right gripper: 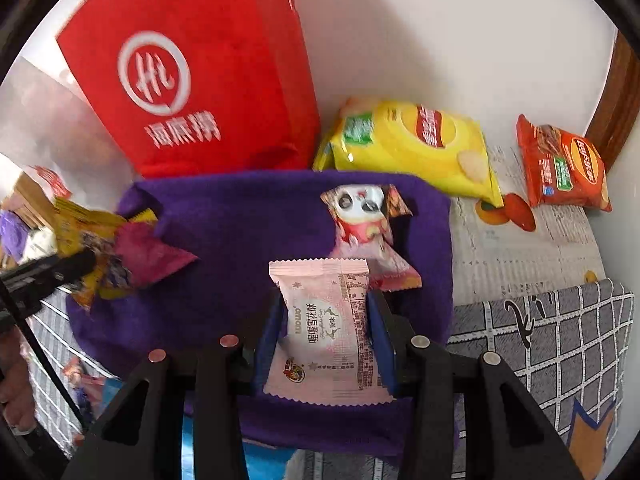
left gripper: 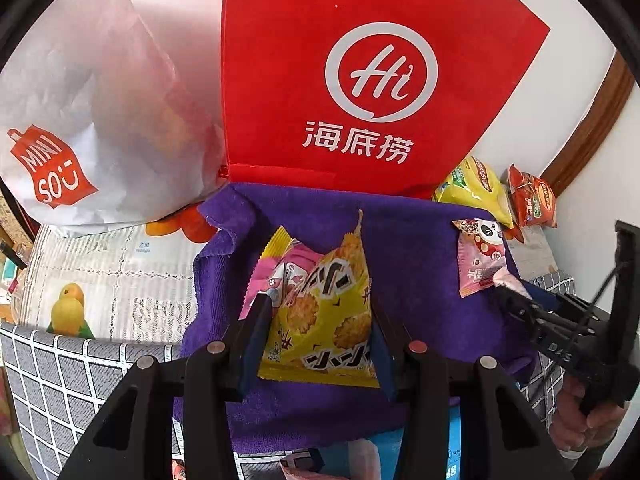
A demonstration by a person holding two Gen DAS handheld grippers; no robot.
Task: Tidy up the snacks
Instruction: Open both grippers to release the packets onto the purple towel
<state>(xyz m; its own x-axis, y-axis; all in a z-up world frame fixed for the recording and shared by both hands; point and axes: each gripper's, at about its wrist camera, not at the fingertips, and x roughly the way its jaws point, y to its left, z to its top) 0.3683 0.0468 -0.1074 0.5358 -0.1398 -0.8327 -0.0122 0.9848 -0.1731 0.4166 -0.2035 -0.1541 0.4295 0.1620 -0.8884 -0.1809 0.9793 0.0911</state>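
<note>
Crinkly foil: left gripper (left gripper: 320, 320) is pinching the yellow packet (left gripper: 324, 312), right gripper (right gripper: 326, 332) the pink packet (right gripper: 328, 328), both at 6 o'clock over the towel (right gripper: 248, 216). Edge holds; either risks sliding free.

A yellow cracker packet (left gripper: 324, 320) printed with round biscuits stands tilted over the purple cloth (left gripper: 408, 240), pinched at both sides, with a pink-and-yellow packet (left gripper: 280, 268) just behind it. A pale pink pastry packet (right gripper: 328, 328) is held upright, gripped at its sides. A panda-print candy packet (right gripper: 364, 216) lies on the cloth. A yellow chip bag (right gripper: 412, 148) and an orange chip bag (right gripper: 564, 168) lie beyond.
</note>
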